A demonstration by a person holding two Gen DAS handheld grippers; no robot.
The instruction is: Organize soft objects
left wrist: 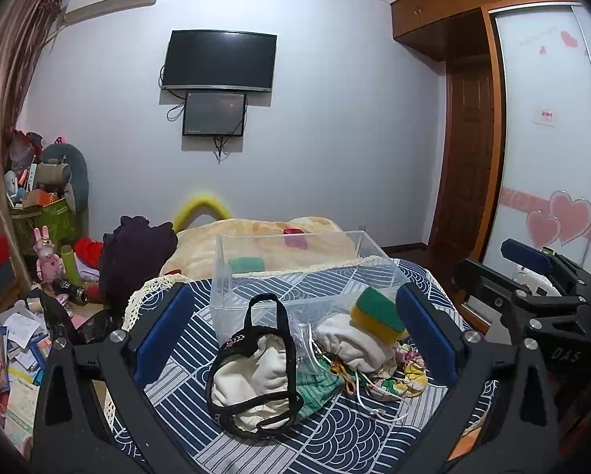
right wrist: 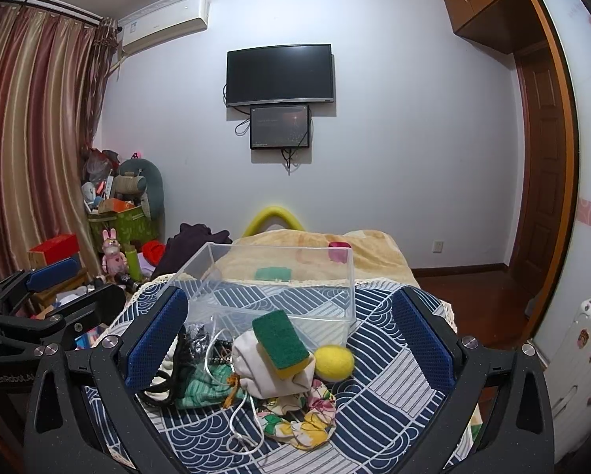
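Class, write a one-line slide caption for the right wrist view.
Open right claw hovers over a sponge, yellow ball and cloth pouches before an empty clear box.

Glossy clear plastic box (right wrist: 279, 276), rough green sponge (right wrist: 281, 341)

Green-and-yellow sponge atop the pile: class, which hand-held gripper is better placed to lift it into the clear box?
Right hand-held gripper: the green-and-yellow sponge sits centred between its open fingers.
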